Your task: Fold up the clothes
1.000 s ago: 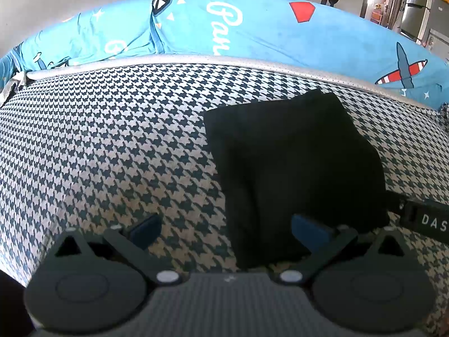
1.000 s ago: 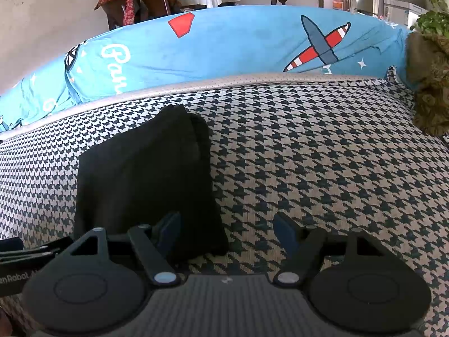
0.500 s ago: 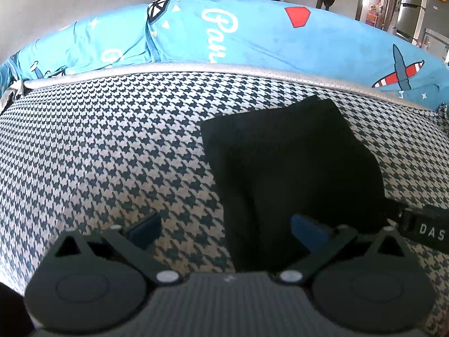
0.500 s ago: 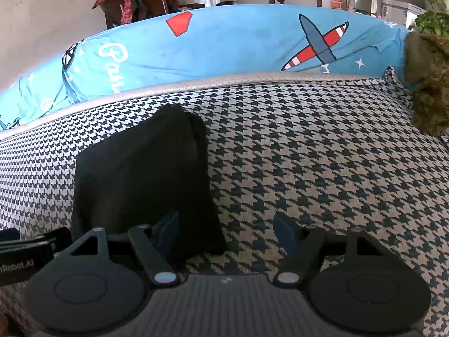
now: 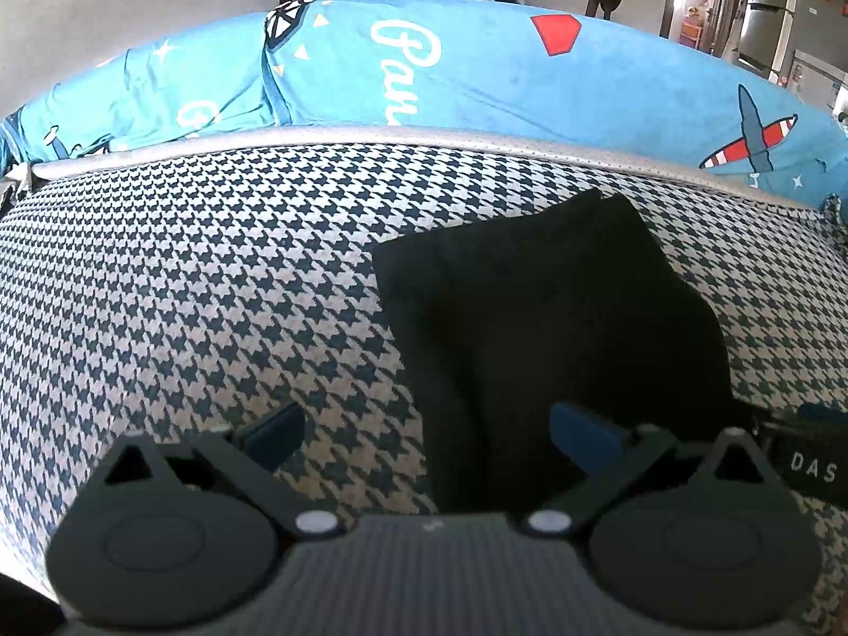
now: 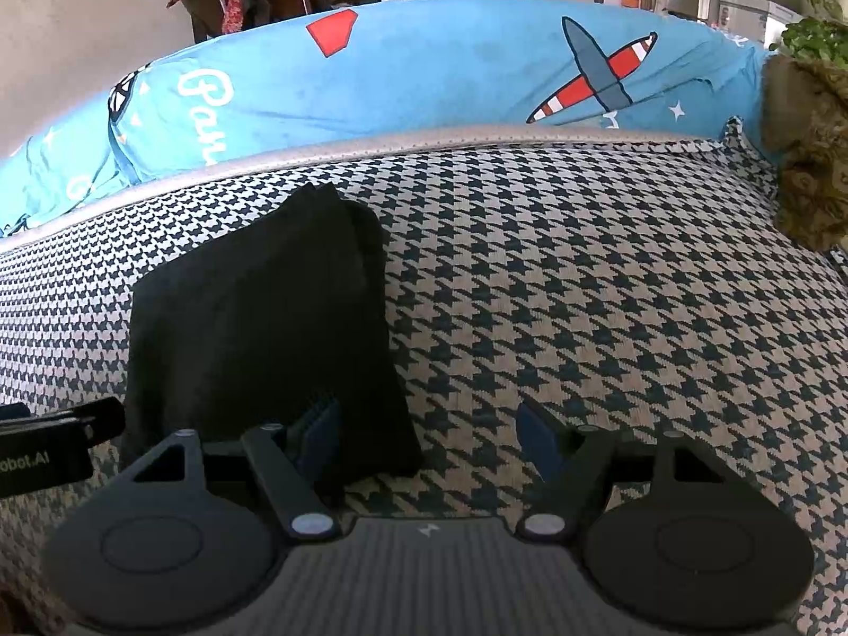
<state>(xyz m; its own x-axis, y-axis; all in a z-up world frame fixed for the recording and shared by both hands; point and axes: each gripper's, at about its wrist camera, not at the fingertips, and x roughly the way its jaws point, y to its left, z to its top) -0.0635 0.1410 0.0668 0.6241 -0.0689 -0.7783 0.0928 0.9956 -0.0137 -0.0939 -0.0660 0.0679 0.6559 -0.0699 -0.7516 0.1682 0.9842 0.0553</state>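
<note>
Item 1: folded black garment [image 5: 546, 318], lying flat on the houndstooth cushion [image 5: 201, 286], the landmark for this list. Its layers and seams are too dark to make out. Its near edge is hidden behind my gripper bodies in both views.

Item 2: my left hand-held gripper [image 5: 426, 432], fingers spread wide, gripping nothing. It hovers over the cushion's near part; its right blue pad [image 5: 583, 432] overlaps the garment's near edge, but contact cannot be judged.

Item 3: my right hand-held gripper [image 6: 426, 437], likewise spread and empty, at the garment's near right corner. Its left pad [image 6: 318, 432] stands in front of the black cloth; its other pad is over bare houndstooth.

Item 4: blue printed bolster [image 6: 424, 69] with aeroplane motif, along the cushion's far edge behind a silver piping strip [image 5: 424, 135].

Item 5: brown patterned fabric [image 6: 811, 159], at the cushion's far right corner, cut off by the frame.

Item 6: chairs and a white-clothed table beyond the bolster, small and partly hidden.
</note>
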